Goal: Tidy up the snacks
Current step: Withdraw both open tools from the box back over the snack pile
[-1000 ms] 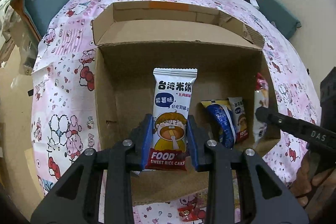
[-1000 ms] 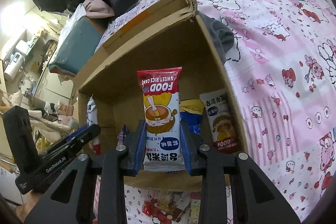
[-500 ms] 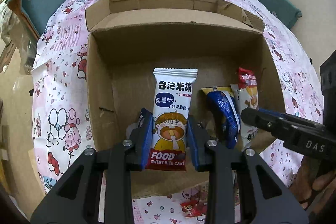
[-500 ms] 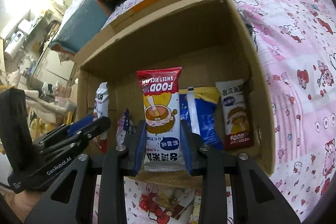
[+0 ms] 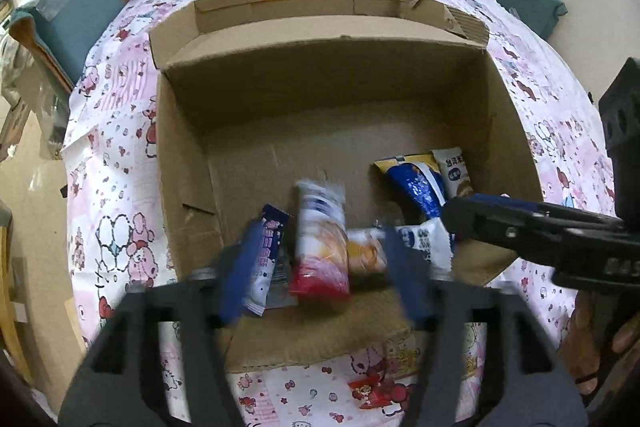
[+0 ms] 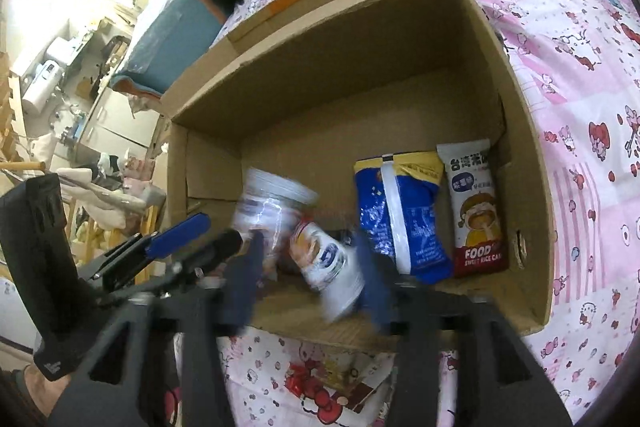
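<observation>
Both claws gape wide over the box's (image 5: 180, 187) near edge, gripping nothing: left claw (image 5: 320, 267) and right claw (image 6: 308, 275) each frame a blurred snack (image 5: 320, 243) (image 6: 328, 267) between their fingers.

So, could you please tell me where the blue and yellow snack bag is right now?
The blue and yellow snack bag lies inside the cardboard box, towards its right side in the right wrist view, directly left of the white rice cake packet.

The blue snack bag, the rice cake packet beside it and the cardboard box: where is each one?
blue bag (image 6: 400, 223), right wrist view, middle of its white back seam.
rice cake packet (image 6: 476, 211), right wrist view, cartoon face on its front.
box (image 5: 320, 95), left wrist view, inner face of its far wall.
</observation>
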